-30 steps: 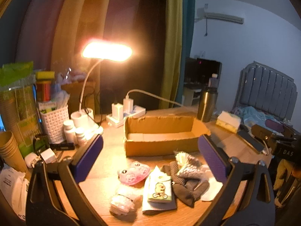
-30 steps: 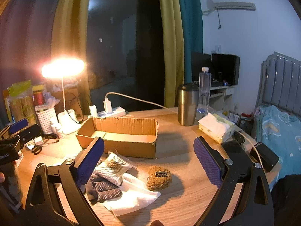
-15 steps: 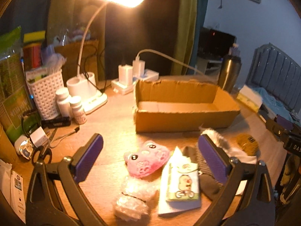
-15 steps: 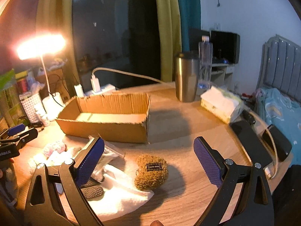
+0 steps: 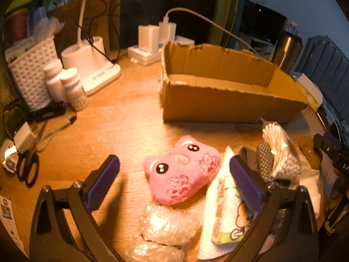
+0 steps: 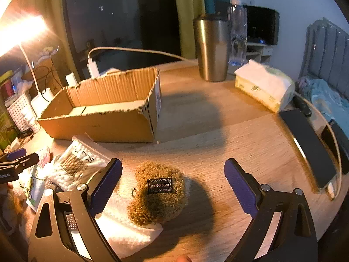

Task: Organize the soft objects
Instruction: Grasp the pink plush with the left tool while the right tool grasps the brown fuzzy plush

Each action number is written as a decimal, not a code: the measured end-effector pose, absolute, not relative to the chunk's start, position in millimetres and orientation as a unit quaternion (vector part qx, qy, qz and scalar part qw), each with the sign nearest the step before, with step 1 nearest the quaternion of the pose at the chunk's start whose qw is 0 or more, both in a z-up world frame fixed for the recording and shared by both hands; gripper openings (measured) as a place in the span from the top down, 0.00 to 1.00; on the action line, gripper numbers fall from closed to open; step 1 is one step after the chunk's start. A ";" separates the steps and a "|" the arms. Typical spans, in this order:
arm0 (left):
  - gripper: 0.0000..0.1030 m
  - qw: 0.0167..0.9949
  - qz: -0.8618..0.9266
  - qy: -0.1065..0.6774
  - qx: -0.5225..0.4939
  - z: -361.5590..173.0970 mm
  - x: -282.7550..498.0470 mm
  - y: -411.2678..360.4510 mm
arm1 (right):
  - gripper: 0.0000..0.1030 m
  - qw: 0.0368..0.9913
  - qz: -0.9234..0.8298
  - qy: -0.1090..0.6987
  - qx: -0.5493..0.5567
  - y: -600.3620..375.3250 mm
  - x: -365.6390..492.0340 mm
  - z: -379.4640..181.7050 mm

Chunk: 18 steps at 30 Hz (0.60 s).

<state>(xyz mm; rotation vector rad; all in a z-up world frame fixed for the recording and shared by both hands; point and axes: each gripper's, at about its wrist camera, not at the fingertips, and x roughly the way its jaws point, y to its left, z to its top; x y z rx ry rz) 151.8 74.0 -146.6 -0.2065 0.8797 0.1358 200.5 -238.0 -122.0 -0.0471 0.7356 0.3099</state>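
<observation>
both wide: left hand-held gripper (image 5: 174, 174) over pink plush (image 5: 182, 170), its finger hiding the tissue pack (image 5: 229, 216); right hand-held gripper (image 6: 173, 176) around brown plush (image 6: 158, 193).

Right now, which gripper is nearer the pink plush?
Left. The left gripper brackets the pink plush, jaws open; the right gripper hovers over the brown plush.

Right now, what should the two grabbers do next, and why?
Probably lower a little and close. The left gripper, open, frames the pink plush; the right gripper, open, frames the brown fuzzy toy. Neither is gripped yet, and the cardboard box looks empty.
</observation>
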 end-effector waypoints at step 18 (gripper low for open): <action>0.50 0.900 0.038 0.422 -0.103 -142.7 149.0 65.4 | 0.56 0.891 0.184 0.415 -0.010 -233.3 222.2 -142.3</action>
